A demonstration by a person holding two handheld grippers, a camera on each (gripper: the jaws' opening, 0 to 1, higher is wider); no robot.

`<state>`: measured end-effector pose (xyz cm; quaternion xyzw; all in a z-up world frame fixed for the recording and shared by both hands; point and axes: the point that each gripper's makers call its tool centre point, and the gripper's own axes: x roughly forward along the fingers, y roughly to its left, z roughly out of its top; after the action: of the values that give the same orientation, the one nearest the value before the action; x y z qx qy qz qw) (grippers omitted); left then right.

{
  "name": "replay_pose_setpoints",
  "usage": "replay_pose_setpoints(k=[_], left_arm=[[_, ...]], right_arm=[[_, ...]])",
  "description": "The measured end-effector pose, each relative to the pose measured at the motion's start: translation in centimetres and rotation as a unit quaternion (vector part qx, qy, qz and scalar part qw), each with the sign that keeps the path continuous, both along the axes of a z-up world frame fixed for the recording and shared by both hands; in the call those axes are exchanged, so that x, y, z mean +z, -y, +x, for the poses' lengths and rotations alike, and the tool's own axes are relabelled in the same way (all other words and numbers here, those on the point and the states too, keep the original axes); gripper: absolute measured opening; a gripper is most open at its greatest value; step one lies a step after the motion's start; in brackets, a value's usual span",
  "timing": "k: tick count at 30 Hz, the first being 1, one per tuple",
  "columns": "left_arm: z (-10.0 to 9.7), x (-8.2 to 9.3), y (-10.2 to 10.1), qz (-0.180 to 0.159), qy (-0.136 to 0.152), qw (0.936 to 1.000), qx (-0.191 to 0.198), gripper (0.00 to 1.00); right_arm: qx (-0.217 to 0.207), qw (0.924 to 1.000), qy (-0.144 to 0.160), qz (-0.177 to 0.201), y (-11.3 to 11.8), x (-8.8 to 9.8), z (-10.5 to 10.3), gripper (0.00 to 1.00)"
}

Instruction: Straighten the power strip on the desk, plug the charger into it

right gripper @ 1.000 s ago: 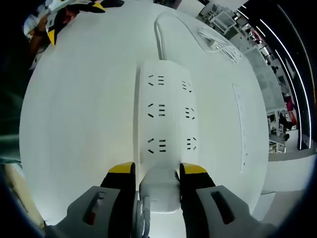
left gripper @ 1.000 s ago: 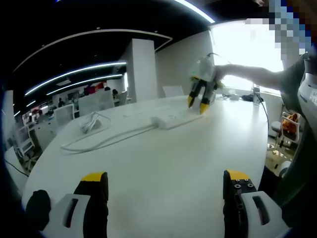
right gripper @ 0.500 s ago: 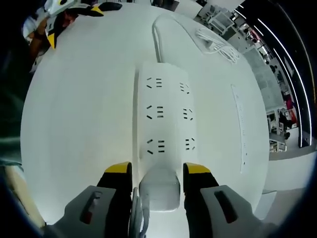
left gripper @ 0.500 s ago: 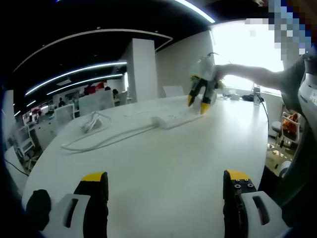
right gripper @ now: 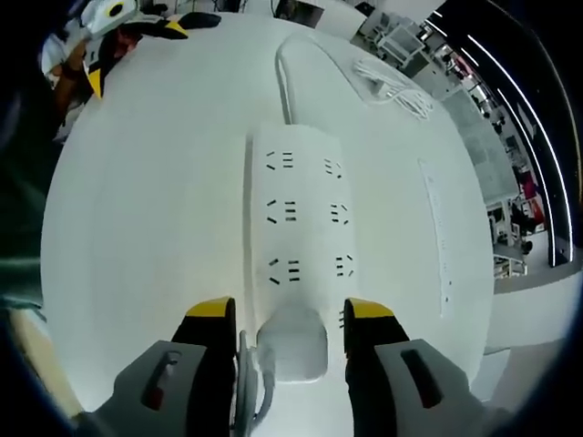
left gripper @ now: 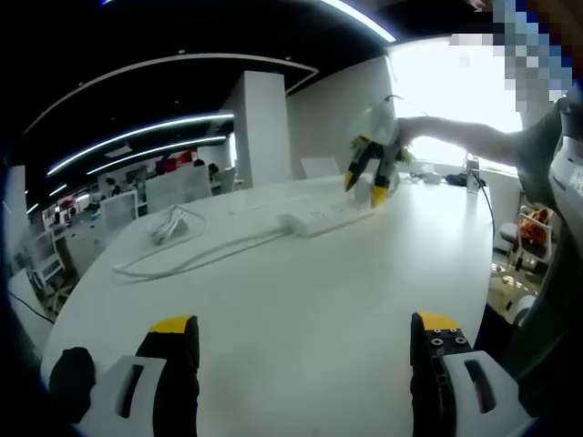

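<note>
The white power strip lies flat on the white desk, running straight away from my right gripper. A white charger sits plugged in at the strip's near end, between the jaws. They stand open with a small gap on each side of it. The charger's white cable loops by the left jaw. In the left gripper view, the power strip lies far across the desk with the right gripper over its end. My left gripper hovers open above the near desk, holding nothing.
The strip's cord curves away to the left. A coiled white cable lies beyond it. A long narrow slot runs along the desk beside the strip. A person's arm reaches in from the right. Office desks stand behind.
My right gripper's jaws have spread apart, letting go of the charger, and the gripper has drawn back slightly. The left gripper has not moved.
</note>
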<state>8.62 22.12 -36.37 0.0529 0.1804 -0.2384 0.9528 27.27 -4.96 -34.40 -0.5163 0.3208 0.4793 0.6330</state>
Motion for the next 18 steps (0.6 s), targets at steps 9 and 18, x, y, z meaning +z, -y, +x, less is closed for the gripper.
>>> replay_pose_setpoints(k=[9, 18], left_arm=[[-0.06, 0.07, -0.11, 0.001, 0.000, 1.0000, 0.002, 1.00], [-0.37, 0.20, -0.31, 0.001, 0.001, 1.0000, 0.005, 1.00]], right_arm=[[0.000, 0.9999, 0.011, 0.005, -0.01, 0.56, 0.32, 0.49], [0.001, 0.9998, 0.013, 0.014, -0.12, 0.88, 0.01, 0.53]])
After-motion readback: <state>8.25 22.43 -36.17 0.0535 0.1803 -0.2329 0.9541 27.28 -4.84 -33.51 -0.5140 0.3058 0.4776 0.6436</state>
